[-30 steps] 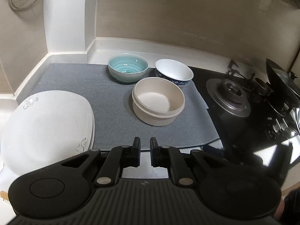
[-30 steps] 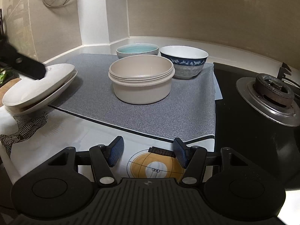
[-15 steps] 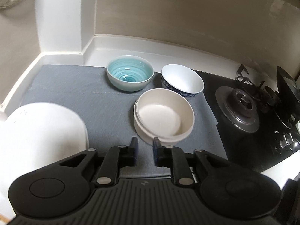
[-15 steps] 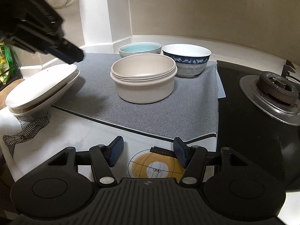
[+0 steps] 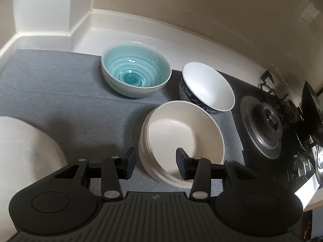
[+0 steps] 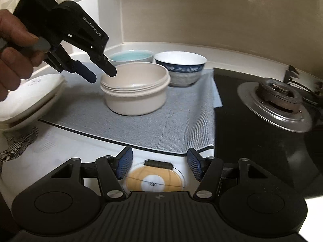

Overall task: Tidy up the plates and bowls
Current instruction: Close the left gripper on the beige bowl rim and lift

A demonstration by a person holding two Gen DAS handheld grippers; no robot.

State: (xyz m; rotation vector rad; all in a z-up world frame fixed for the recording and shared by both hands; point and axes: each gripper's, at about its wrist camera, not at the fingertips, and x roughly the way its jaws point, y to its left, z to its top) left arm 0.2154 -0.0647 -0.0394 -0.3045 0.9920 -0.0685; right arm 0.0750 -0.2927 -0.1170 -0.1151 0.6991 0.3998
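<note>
Left gripper (image 5: 154,162) just swung over from the white plates (image 5: 24,151) at the left; its jaws are opening astride the near rim of the cream stacked bowls (image 5: 181,139) mid-mat, nothing pinched yet. Looks like a grab's next. Right gripper (image 6: 159,166) idles near, jaws wide, empty.

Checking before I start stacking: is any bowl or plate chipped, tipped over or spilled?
Nothing stands out. The cream bowl, teal bowl and blue-patterned bowl sit upright and empty on the grey mat; the white plates lie stacked at its left edge.
</note>
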